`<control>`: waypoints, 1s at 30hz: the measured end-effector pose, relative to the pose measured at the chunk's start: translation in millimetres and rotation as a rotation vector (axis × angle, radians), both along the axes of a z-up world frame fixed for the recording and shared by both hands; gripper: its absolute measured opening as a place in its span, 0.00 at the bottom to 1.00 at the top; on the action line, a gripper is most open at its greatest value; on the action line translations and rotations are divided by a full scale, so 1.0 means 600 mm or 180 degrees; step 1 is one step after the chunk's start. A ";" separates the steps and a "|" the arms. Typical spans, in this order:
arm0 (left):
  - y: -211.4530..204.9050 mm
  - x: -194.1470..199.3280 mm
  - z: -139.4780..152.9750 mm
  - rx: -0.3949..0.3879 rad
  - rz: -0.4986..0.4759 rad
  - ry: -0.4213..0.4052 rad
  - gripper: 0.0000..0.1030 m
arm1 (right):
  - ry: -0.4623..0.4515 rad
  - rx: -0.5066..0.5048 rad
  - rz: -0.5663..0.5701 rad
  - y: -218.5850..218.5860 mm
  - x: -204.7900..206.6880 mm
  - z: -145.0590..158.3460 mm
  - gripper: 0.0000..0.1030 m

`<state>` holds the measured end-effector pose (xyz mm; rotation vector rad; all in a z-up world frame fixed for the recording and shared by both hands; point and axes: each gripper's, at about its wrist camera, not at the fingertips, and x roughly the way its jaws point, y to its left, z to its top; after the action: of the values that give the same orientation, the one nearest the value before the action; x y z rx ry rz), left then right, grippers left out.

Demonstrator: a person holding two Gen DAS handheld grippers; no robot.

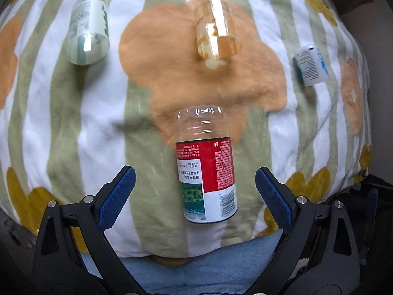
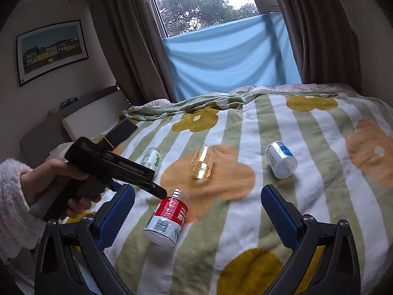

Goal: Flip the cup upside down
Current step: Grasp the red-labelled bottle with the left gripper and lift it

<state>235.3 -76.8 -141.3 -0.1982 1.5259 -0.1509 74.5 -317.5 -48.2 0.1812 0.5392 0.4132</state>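
A: A bedroom is seen, and a bed (image 2: pixel 307 132) covered with a striped blanket with flowers carries four small containers. Which one is meant by the task?

B: The nearest one is judged to be it: the red-labelled cup (image 1: pixel 207 169), a clear plastic one lying on its side, near the front edge of the bed. In the left wrist view it lies between the blue pads of the left gripper (image 1: pixel 195 189), but it is not touched by them. The jaws are spread wide and nothing is held.

A: And the right gripper (image 2: pixel 197 212)?

B: It is also wide open and empty, and it is kept further back from the cup.

A: How is the cup expected to handle?

B: It looks empty, so it is judged light. The thin wall can probably be squeezed in, and the glossy label may slip. The soft blanket gives poor support, so the cup may roll or tip when it is set down. A hold across the labelled middle is advised, with gentle force.

A: What is shown by one view only?

B: In the right wrist view the window (image 2: pixel 208 2), the curtains, a framed picture (image 2: pixel 51 49) and the person's left hand (image 2: pixel 66 184) on its tool are seen. The left wrist view alone shows the cup's placing between its pads. An amber glass (image 1: pixel 216 32), a green-printed jar (image 1: pixel 88 29) and a white-blue jar (image 1: pixel 312 65) lie well apart from it.
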 end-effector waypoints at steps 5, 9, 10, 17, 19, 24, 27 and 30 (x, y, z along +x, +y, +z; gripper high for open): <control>-0.040 0.028 -0.047 0.0218 -0.0025 0.0174 0.86 | 0.0034 0.0086 0.0008 -0.015 -0.004 -0.008 1.00; -0.054 0.045 -0.064 0.0381 -0.0027 0.0166 0.85 | 0.0050 0.0088 0.0011 -0.021 -0.008 -0.009 1.00; -0.055 0.047 -0.069 0.0407 -0.0022 0.0195 0.79 | 0.0042 0.0066 0.0005 -0.020 -0.010 -0.008 1.00; -0.064 0.046 -0.104 0.0412 -0.0068 0.0361 0.59 | 0.0008 -0.0063 0.0017 -0.015 -0.013 -0.008 1.00; -0.065 0.046 -0.104 0.0398 -0.0074 0.0322 0.59 | 0.0042 -0.0042 0.0027 -0.016 -0.011 -0.011 1.00; -0.056 0.041 -0.063 0.0342 -0.0138 0.0095 0.59 | 0.0061 -0.0013 0.0039 -0.016 -0.009 -0.013 1.00; -0.056 0.023 -0.023 0.0286 -0.0213 -0.0343 0.59 | 0.0044 -0.0007 0.0044 -0.015 -0.007 -0.012 1.00; -0.049 -0.009 0.032 0.0180 -0.0293 -0.1118 0.59 | 0.0014 0.0005 0.0031 -0.011 -0.004 -0.012 1.00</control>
<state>229.9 -106.1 -122.1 -0.0520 1.1880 -0.2041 72.3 -324.3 -55.3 0.1811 0.5444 0.4226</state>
